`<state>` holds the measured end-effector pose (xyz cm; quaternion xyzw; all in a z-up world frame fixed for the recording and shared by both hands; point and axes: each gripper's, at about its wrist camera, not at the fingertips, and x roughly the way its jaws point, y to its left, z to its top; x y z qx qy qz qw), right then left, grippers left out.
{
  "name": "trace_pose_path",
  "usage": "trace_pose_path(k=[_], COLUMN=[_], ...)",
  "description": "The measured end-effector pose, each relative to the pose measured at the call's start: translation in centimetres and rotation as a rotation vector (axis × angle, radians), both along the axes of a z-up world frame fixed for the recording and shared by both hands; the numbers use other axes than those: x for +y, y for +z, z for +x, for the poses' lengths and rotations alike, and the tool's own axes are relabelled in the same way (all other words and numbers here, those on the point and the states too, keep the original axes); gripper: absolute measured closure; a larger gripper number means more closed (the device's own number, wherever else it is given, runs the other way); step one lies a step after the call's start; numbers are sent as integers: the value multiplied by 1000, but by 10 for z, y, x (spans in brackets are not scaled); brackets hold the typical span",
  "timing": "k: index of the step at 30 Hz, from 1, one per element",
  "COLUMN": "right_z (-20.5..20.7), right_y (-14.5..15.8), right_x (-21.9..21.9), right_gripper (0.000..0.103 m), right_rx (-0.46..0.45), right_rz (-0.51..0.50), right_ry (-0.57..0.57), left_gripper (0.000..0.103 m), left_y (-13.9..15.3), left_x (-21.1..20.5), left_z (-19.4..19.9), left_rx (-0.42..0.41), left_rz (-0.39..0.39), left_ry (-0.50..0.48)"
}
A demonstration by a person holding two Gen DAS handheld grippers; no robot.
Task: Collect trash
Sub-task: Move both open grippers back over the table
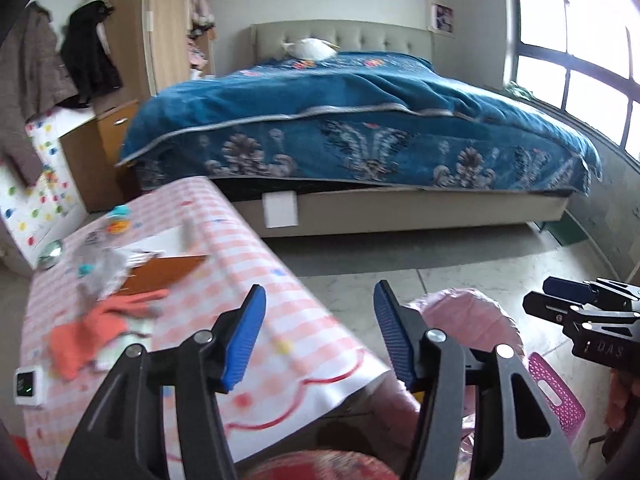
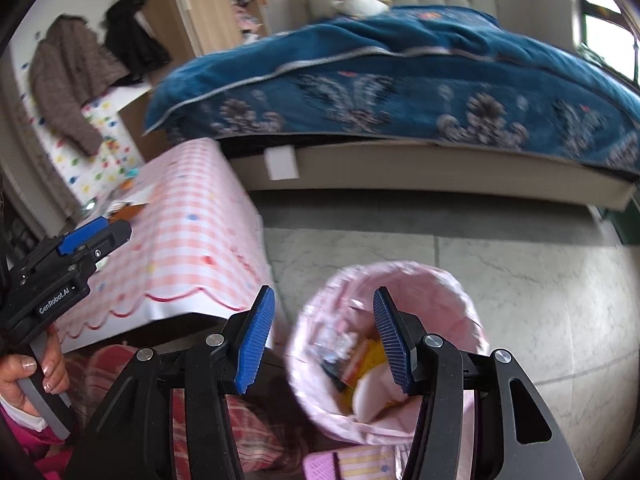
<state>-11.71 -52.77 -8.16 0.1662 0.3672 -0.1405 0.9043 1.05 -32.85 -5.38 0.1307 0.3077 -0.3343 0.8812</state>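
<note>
My left gripper [image 1: 318, 336] is open and empty, held over the near right corner of the pink checked table [image 1: 256, 288]. On the table lie an orange rag [image 1: 100, 328], crumpled clear plastic [image 1: 102, 268] and a brown card [image 1: 160, 272]. My right gripper [image 2: 324, 340] is open and empty, just above the pink-lined trash bin [image 2: 452, 296], which holds wrappers and pale scraps [image 2: 360, 364]. The bin also shows in the left wrist view [image 1: 472, 312], with the right gripper [image 1: 536, 294] beyond it. The left gripper shows in the right wrist view [image 2: 104, 232] over the table.
A bed with a blue blanket [image 1: 360, 128] stands behind the table. A pink perforated stool [image 1: 556, 392] is beside the bin. A white device [image 1: 28, 384] sits at the table's near left edge. A cabinet with hung coats [image 1: 48, 80] is far left. Grey tile floor [image 2: 540, 280] lies right.
</note>
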Motion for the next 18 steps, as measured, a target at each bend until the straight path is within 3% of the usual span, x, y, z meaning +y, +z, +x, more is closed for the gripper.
trace_pose_path(k=[7, 18], right_z=[41, 106], right_y=[25, 47], right_x=[49, 127], right_gripper=[50, 50], right_rx=[-34, -59], right_rz=[-48, -91], right_ry=[130, 314], left_gripper=[41, 32], left_y=[21, 27], left_x=[68, 166], left_z=[21, 56], left_rx=[-20, -27], left_rz=[-31, -41], left_ry=[146, 387])
